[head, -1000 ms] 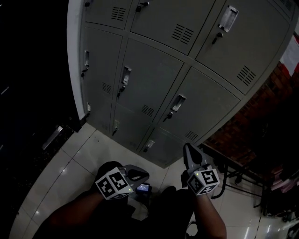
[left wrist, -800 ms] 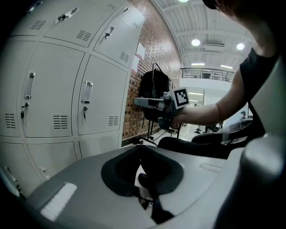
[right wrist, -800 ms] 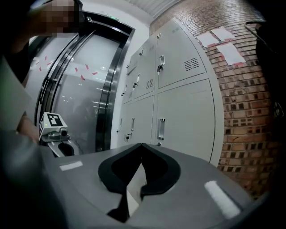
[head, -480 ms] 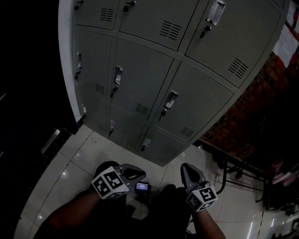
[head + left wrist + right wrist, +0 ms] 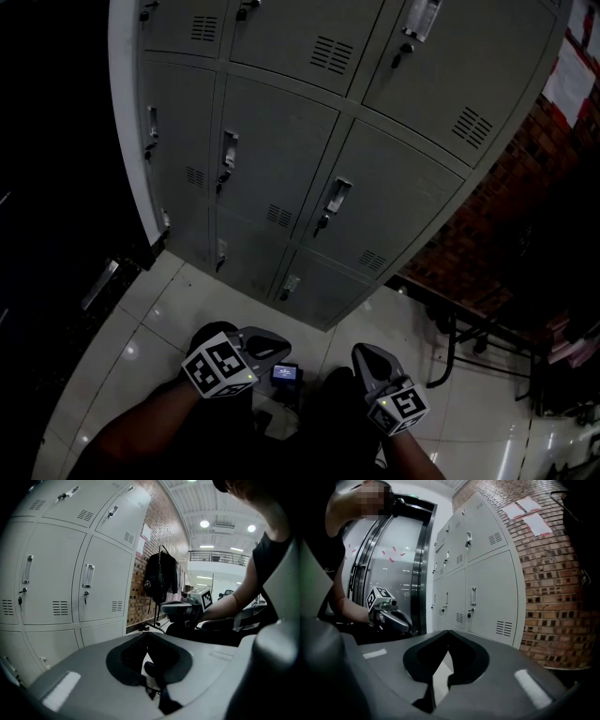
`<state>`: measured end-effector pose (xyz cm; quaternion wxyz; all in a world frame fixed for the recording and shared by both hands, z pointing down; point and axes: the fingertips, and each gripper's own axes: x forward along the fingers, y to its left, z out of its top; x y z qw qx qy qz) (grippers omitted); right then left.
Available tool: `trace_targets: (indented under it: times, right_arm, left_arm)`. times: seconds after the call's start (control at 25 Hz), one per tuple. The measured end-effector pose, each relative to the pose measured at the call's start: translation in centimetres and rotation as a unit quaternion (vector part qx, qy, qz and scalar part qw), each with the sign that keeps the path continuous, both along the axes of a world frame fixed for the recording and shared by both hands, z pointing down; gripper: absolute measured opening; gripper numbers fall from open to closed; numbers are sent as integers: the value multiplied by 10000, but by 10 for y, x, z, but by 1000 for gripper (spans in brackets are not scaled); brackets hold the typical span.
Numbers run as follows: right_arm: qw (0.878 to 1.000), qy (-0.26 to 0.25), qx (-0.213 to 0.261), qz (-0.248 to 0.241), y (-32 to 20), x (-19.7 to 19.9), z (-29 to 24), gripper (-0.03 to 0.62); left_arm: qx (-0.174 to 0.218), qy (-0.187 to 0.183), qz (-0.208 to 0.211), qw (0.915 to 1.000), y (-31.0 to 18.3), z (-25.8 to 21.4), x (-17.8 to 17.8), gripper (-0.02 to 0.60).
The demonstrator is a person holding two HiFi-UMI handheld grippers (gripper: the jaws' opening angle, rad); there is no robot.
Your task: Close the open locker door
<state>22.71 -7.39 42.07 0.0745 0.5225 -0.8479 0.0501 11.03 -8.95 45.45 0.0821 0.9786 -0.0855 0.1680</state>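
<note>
The grey locker bank stands on the tiled floor ahead of the person. Nine locker doors show, three columns by three rows, all flush and shut. The frame edge cuts off the top row. Two tongs, the left gripper and the right gripper, are closed, empty and well apart from the doors.
</note>
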Motion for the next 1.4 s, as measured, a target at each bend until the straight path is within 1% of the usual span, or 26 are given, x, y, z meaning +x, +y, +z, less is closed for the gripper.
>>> trace_targets:
  times: [0.16,0.32,0.52,0.84,1.0,1.24,1.4]
  right_arm:
    - [9998,-68,-66,-148,7,-3,1,3]
    - [9988,-439,-21,-231,9,-3,-2,2]
    - [9995,-118,-139,-262,7,-5,6,2]
    - [9993,-190,-170,-282,6,-6,6,2]
    - [9986,-384,-193,-324,7,-7,6,2]
    - [9988,-273,-273,-298,8,-9,5,2]
    - [9993,-188,-129,-294,-6,-3,-4,2]
  left_arm:
    - [-1,-5,15,10000,0,-1,0,12]
    - [13,-37,5,10000,0,0,-1,12]
    - [34,-103,-2,9999,0,2,0,12]
    - [44,-150,-15,9999,0,3,-1,12]
    - [60,-174,-10,9998,0,4,-1,12]
    - [40,-179,-11,9998,2,2,-3,12]
    - [222,-134,-36,9997,-13,-5,2,12]
